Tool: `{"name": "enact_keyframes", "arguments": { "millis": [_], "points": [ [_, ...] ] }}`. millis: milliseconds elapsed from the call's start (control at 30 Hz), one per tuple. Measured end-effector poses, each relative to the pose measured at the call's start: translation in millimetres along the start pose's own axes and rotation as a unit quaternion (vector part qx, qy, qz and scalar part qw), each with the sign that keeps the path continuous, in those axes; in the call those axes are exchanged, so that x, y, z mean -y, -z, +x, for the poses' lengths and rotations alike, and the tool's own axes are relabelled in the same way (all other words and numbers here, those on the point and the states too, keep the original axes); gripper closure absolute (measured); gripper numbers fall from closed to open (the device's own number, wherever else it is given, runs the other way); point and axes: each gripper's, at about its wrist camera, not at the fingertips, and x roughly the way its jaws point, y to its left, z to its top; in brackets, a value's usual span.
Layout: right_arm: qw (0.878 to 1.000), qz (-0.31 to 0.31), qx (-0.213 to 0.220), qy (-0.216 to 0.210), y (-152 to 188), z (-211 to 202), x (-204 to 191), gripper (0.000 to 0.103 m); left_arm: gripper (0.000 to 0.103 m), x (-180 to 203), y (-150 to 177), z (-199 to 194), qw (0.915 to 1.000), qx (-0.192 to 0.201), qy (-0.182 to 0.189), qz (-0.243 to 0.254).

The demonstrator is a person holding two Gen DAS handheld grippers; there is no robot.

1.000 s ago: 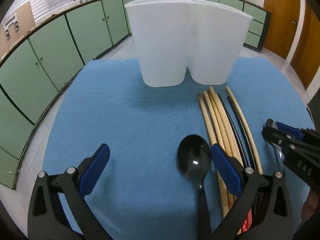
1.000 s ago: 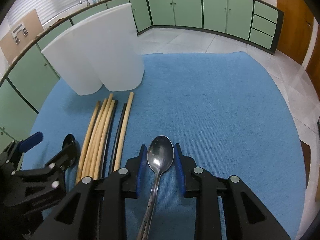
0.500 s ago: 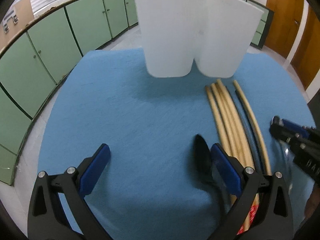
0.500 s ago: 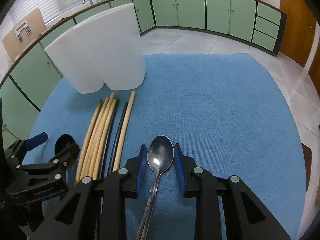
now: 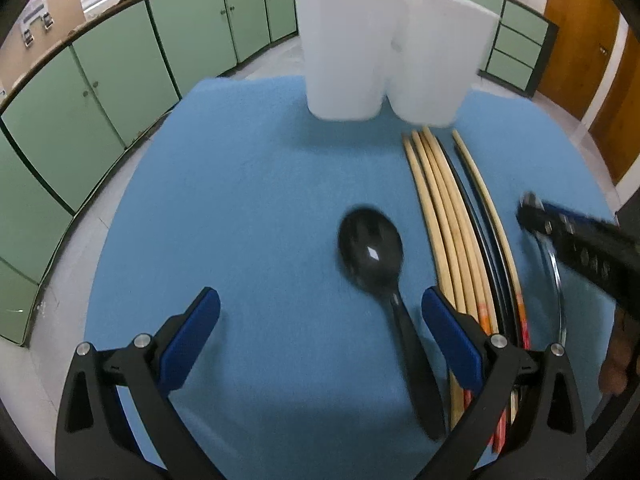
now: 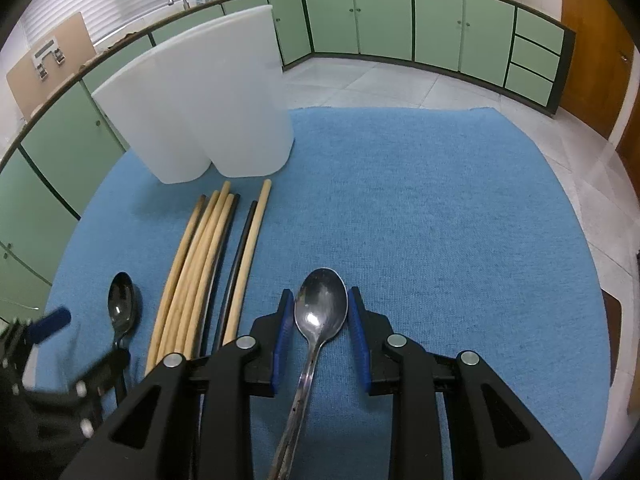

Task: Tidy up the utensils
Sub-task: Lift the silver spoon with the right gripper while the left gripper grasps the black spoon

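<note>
A black plastic spoon (image 5: 372,252) lies on the blue mat (image 5: 240,208) between the fingers of my left gripper (image 5: 320,320), which is open and empty; the spoon also shows in the right wrist view (image 6: 124,308). My right gripper (image 6: 320,320) is shut on a metal spoon (image 6: 320,312), low over the mat (image 6: 440,220). Several wooden and black chopsticks (image 5: 452,224) lie side by side between the two spoons (image 6: 208,264). Two white containers (image 5: 384,64) stand together at the mat's far side (image 6: 200,112).
Green kitchen cabinets (image 6: 400,24) run around the room behind the table. Tiled floor (image 6: 400,84) shows past the mat's far edge. A wooden door (image 5: 592,40) is at the right.
My left gripper has drawn back from the containers and shifted, so the black spoon lies again between its fingers. The right gripper keeps hold of the metal spoon.
</note>
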Motion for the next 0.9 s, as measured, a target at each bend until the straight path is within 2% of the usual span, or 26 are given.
{"name": "enact_keyframes", "arguments": {
  "millis": [100, 200, 367, 667, 800, 900],
  "points": [
    [1.0, 0.003, 0.0, 0.0, 0.7, -0.4, 0.2, 0.076, 0.005, 3.1, 8.5, 0.9, 0.9999, -0.01, 0.005, 0.012],
    [1.0, 0.002, 0.0, -0.003, 0.5, -0.8, 0.4, 0.075, 0.005, -10.0, 10.4, 4.2, 0.9997, -0.013, 0.013, 0.016],
    [1.0, 0.002, 0.001, 0.001, 0.1, -0.8, 0.0, 0.075, 0.005, -30.7, -5.3, 10.3, 0.9993, -0.007, -0.007, 0.035],
    [1.0, -0.005, -0.002, 0.001, -1.1, 0.5, -1.3, 0.074, 0.005, -16.0, -39.8, 14.5, 0.9992, 0.011, 0.023, 0.03],
    [1.0, -0.009, -0.006, -0.003, -3.4, 0.8, -0.3, 0.074, 0.005, -14.8, -49.5, 30.4, 0.9994, 0.008, -0.006, 0.033],
    [1.0, -0.009, -0.009, -0.008, -6.0, 1.4, 1.4, 0.073, 0.008, -16.1, -60.3, 39.0, 0.9995, 0.002, 0.001, 0.031]
  ]
}}
